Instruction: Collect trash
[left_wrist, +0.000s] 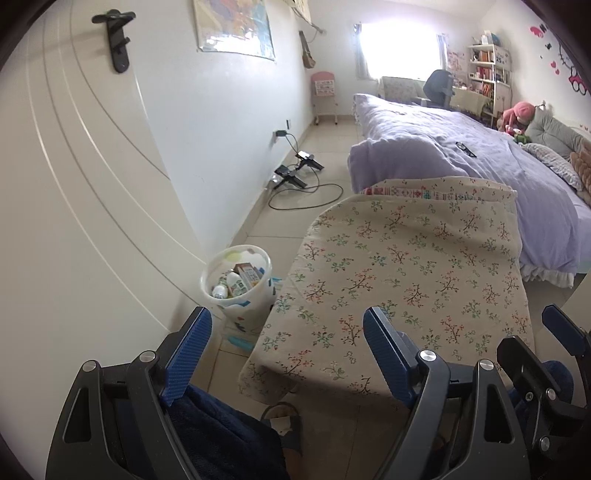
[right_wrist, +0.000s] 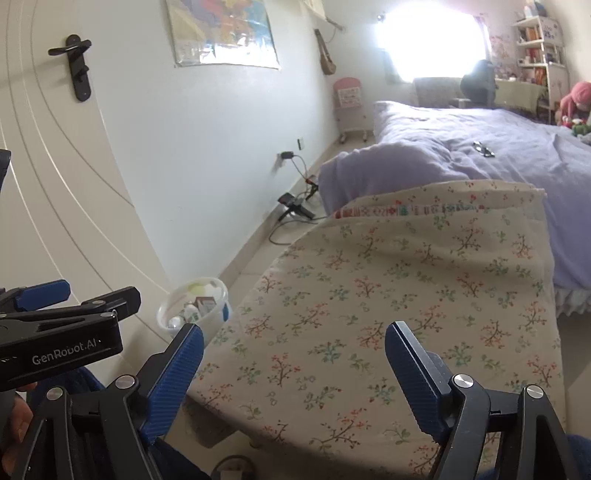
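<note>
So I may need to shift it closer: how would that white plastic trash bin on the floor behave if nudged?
The white plastic trash bin probably slides easily on the smooth floor tiles. It looks thin-walled and light, holding only small bottles and cartons, so a high push might tip it.

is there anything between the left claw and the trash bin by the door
Nothing visible blocks it. The left claw is open and empty, and the trash bin stands on bare floor just past its left finger. The cloth-covered table sits to the bin's right, off that line.
</note>
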